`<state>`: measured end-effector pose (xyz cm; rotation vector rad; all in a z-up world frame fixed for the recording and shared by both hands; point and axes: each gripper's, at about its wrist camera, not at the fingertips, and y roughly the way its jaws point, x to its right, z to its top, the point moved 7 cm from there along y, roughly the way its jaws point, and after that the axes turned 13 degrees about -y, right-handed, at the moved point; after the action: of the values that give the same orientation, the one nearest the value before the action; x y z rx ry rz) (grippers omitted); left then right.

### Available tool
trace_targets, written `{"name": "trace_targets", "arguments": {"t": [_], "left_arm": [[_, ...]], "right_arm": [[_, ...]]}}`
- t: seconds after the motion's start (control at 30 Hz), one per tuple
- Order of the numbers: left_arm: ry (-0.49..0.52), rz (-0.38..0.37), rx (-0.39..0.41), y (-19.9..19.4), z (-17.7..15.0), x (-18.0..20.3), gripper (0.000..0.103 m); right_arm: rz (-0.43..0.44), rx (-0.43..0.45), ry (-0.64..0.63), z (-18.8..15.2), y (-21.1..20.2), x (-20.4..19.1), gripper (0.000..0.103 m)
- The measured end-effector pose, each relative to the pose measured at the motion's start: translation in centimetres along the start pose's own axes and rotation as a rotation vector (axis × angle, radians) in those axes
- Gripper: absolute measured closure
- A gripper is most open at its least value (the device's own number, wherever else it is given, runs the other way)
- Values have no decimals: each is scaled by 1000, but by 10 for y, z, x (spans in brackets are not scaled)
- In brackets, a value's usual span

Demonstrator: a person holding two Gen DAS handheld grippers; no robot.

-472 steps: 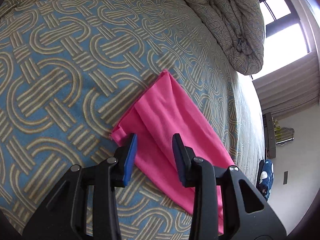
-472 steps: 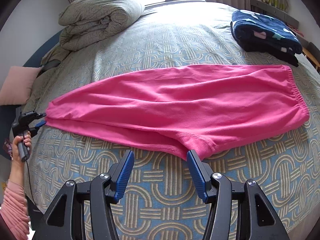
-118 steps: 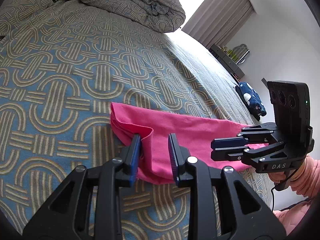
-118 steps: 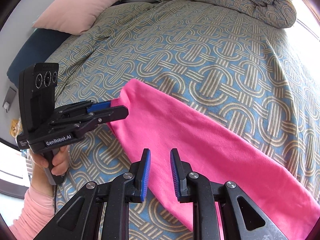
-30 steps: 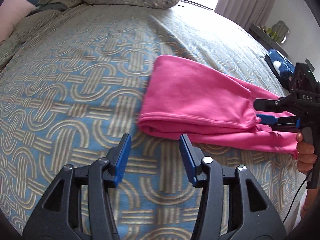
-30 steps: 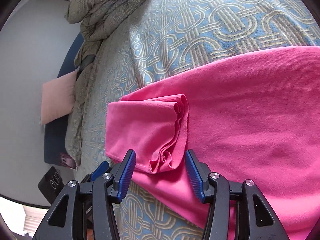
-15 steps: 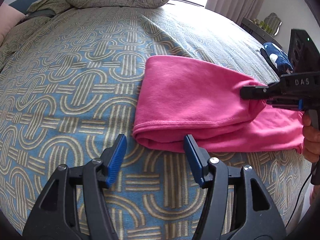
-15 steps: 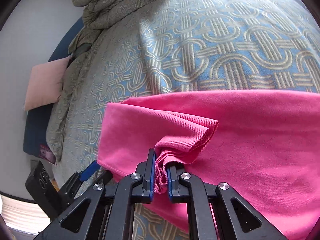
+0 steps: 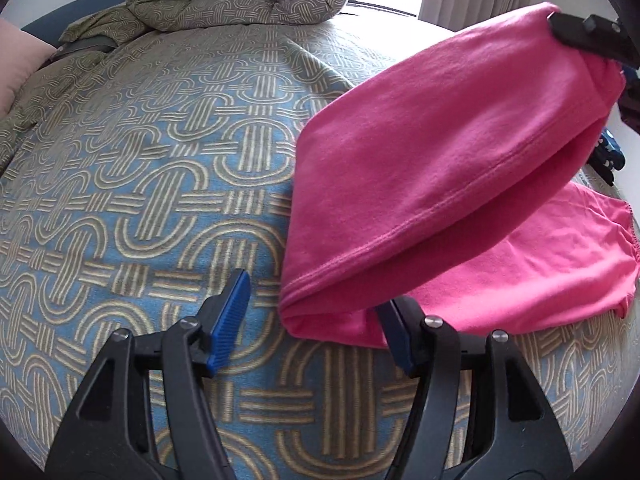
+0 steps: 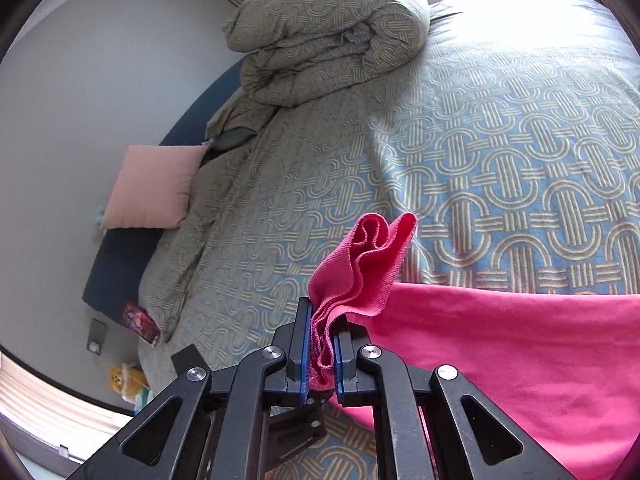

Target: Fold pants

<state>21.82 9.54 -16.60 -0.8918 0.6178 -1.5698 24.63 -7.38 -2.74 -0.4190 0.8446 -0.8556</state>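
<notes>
The pink pants (image 9: 460, 184) lie folded over on the patterned bedspread (image 9: 140, 200). My right gripper (image 10: 321, 364) is shut on the bunched leg cuffs (image 10: 360, 264) and holds them lifted above the bed; it shows at the top right of the left wrist view (image 9: 588, 36), with the upper layer raised off the lower layer and its waistband (image 9: 628, 256). My left gripper (image 9: 316, 320) is open, low over the bed, with the pants' fold edge between its fingers.
A rolled duvet (image 10: 332, 36) lies at the bed's far end. A pink pillow (image 10: 154, 186) sits by the wall. Dark blue folded clothes (image 9: 608, 156) show past the pants at the right.
My right gripper, shut on the cuffs, has lifted them up and away, raising the upper layer. My left gripper has moved closer to the fold edge and stays open.
</notes>
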Motion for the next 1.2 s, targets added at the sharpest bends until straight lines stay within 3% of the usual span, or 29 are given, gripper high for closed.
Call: {"name": "trace_targets", "arguments": {"t": [0.07, 0.2, 0.27, 0.47, 1.2], "left_arm": [[-5, -17, -10, -2, -2, -3, 66], [-11, -67, -1, -12, -2, 0, 75], [19, -71, 11, -16, -3, 9, 86], [98, -30, 8, -15, -13, 31, 87], [96, -35, -34, -18, -22, 52, 86]], "right_arm": [[-19, 27, -9, 0, -9, 1, 96], [-128, 64, 10, -4, -32, 24, 96], [-137, 49, 59, -11, -37, 43, 96], [-180, 30, 149, -34, -50, 80, 96], [-214, 7, 235, -87, -73, 131, 95]]}}
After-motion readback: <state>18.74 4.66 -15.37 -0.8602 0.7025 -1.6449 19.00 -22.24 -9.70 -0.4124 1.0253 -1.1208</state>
